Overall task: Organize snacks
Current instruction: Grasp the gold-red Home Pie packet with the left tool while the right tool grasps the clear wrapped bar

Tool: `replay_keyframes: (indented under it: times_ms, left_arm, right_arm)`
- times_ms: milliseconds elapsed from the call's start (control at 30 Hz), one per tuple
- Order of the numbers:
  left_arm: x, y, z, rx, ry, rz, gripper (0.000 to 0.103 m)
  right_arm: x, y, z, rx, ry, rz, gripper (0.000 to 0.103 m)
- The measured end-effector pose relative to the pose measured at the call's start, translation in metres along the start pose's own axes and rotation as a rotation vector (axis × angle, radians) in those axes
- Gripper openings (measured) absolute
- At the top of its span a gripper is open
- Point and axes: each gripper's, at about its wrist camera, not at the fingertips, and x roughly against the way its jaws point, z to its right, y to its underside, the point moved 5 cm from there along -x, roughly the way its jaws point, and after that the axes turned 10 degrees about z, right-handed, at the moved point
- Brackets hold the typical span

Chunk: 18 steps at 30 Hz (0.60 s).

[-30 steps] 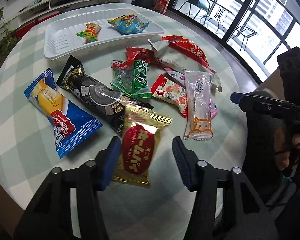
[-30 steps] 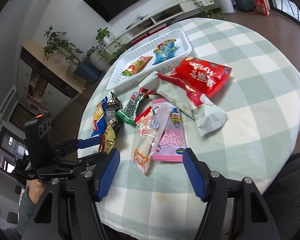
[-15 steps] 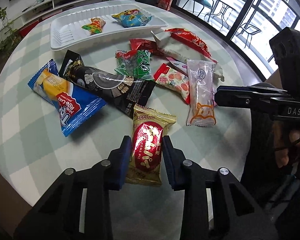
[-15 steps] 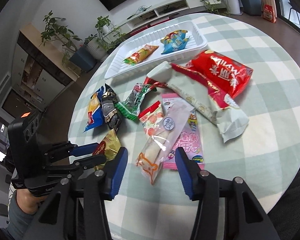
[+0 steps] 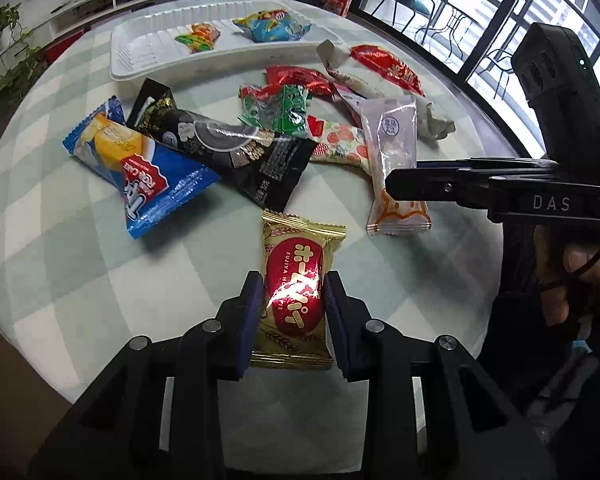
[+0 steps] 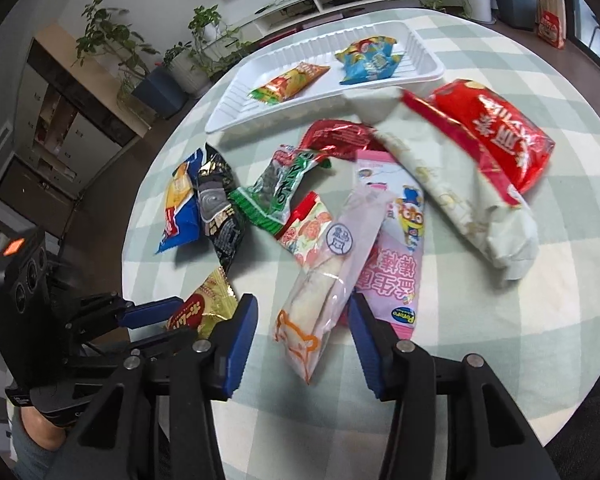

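Snacks: we clamp the gold pie point(image 5: 294, 296) in our left gripper point(image 5: 294, 304); our right gripper point(image 6: 302, 334), not yet gripping, closes around the clear pack point(image 6: 328, 276); next, lift both to the tray point(image 5: 140, 68), upper left.

A: What carries it all?

B: A round table point(image 5: 60, 264) under a pale green check cloth. At twelve o'clock a white tray point(image 5: 140, 62) lies on it.

A: And the centre?

B: Loose packets touching and overlapping: a blue cake roll point(image 5: 140, 176) at nine o'clock, a black cookie pack point(image 5: 236, 152) beside it, a green packet point(image 5: 280, 110), a red bag point(image 5: 388, 68) at two, a clear pastry wrapper point(image 5: 392, 148). A gold pie packet point(image 5: 296, 256) lies apart at six.
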Motion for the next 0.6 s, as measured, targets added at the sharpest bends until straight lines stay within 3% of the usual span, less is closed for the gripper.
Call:
replay_keyframes:
  times_ms: [67, 200, 333, 433, 533, 600]
  left_arm:
    - [-0.001, 0.000, 0.000, 0.000, -0.002, -0.006, 0.030]
    - [-0.006, 0.001, 0.004, -0.024, -0.015, -0.031, 0.034]
    - [-0.012, 0.002, 0.017, -0.080, -0.011, -0.076, 0.057]
    - [-0.013, 0.003, 0.016, -0.075, -0.027, -0.064, 0.056]
    - [-0.013, 0.001, 0.011, -0.087, -0.065, -0.066, 0.038]
    - [-0.013, 0.001, 0.010, -0.105, -0.076, -0.072, 0.034]
  right_arm:
    - [-0.005, 0.003, 0.001, -0.014, -0.019, -0.026, 0.028]
    - [-0.008, 0.006, 0.004, -0.028, -0.035, -0.025, 0.025]
    - [-0.006, 0.006, 0.006, -0.047, -0.061, -0.019, 0.020]
    - [-0.003, 0.006, 0.005, -0.040, -0.074, -0.010, 0.017]
    - [0.000, 0.008, 0.003, -0.036, -0.085, -0.008, 0.016]
    - [0.001, 0.009, 0.004, -0.039, -0.092, -0.008, 0.015]
